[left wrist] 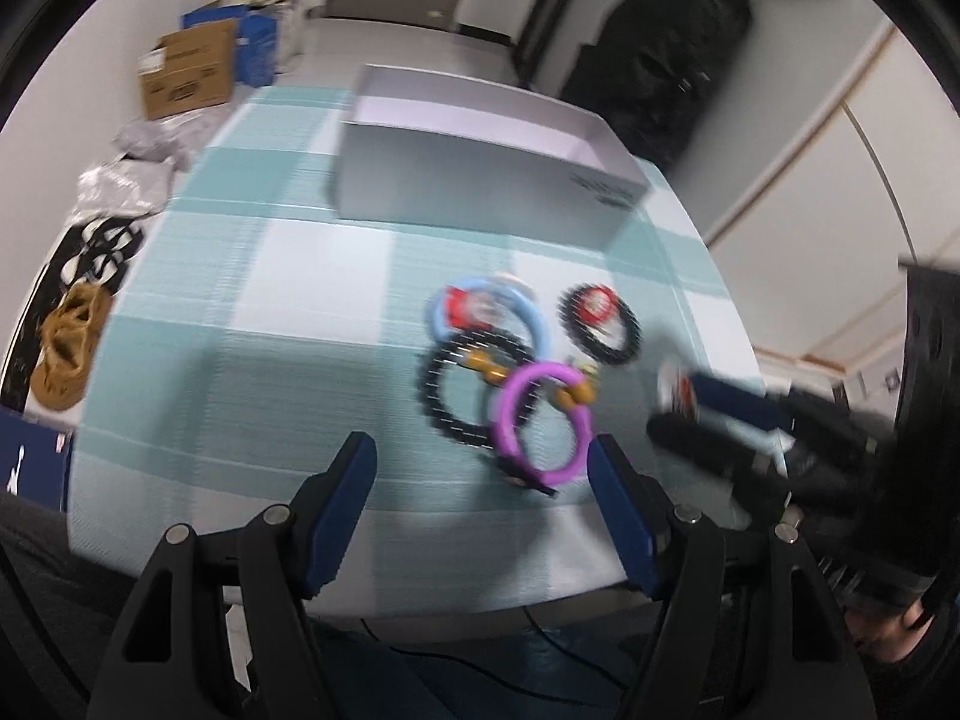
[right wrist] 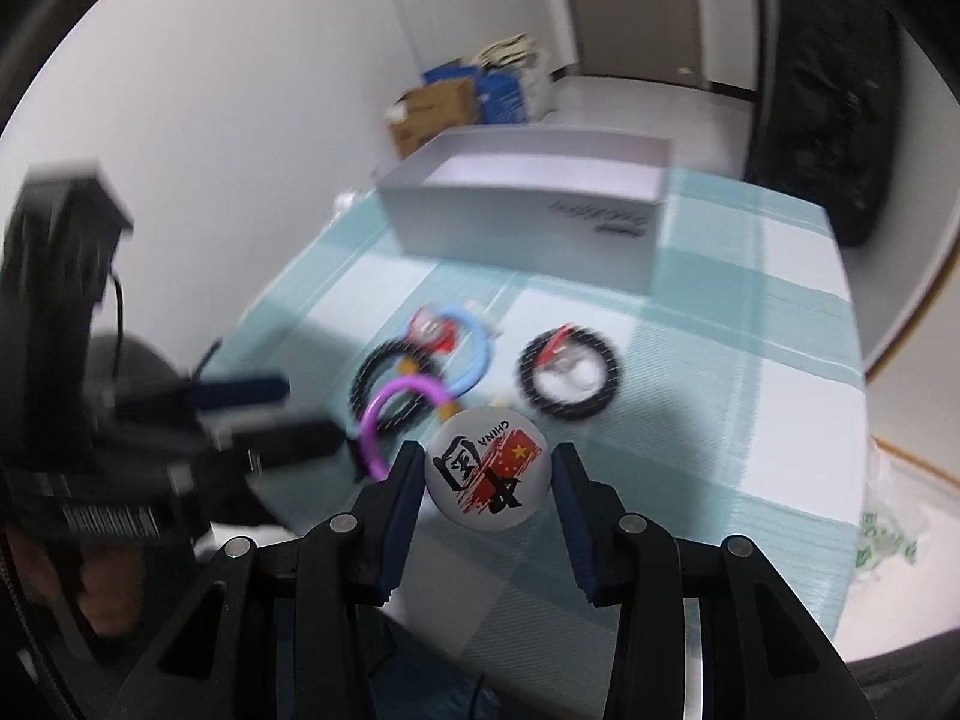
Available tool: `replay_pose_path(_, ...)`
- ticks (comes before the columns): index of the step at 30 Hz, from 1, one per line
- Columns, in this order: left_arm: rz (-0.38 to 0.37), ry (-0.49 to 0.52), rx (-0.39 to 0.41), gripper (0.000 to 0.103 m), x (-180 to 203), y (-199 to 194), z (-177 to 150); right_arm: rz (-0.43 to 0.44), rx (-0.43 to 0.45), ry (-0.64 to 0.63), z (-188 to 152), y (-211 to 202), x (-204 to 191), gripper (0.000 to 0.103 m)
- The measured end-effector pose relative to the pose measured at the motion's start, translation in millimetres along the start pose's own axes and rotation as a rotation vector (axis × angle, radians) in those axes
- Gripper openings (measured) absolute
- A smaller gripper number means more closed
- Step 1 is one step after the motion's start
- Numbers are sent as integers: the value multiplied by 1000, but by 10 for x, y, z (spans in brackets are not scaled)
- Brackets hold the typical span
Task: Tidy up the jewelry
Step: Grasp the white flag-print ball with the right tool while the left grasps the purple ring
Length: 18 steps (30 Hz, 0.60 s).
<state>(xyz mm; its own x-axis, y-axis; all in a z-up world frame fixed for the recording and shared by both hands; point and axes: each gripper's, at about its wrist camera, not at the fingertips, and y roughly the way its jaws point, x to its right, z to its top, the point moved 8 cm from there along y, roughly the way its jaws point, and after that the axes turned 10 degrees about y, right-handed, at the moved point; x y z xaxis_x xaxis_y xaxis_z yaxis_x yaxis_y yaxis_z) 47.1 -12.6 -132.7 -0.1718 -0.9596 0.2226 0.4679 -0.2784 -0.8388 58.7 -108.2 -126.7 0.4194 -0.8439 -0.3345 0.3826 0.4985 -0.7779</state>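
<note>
My right gripper (right wrist: 487,471) is shut on a round white China badge (right wrist: 487,465) with a red flag and black lettering, held above the table. In the left wrist view the right gripper (left wrist: 690,414) shows at the right with the badge (left wrist: 675,393). My left gripper (left wrist: 483,459) is open and empty, just in front of a purple ring (left wrist: 543,420). Behind it lie a black beaded bracelet (left wrist: 468,387), a blue ring (left wrist: 489,315) around a red badge (left wrist: 465,306), and a second black bracelet (left wrist: 600,324). An open white box (left wrist: 480,174) stands at the back.
The table has a teal and white checked cloth (left wrist: 270,312). A cardboard box (left wrist: 186,69), blue boxes and plastic bags lie on the floor to the left, with brown sandals (left wrist: 66,354). A black bag (left wrist: 660,48) stands behind the table.
</note>
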Motion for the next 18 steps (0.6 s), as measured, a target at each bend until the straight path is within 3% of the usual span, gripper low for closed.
replay_pose_path(8, 56, 86, -52, 67, 182, 168, -11, 5, 65, 80, 133, -167, 147, 42)
replay_pose_path(14, 62, 76, -69, 58, 174, 206, 9, 25, 68, 111, 155, -204, 233, 42)
replay_pose_path(18, 61, 59, -72, 44, 126, 201, -1, 42, 75, 144, 179, -225, 299, 42)
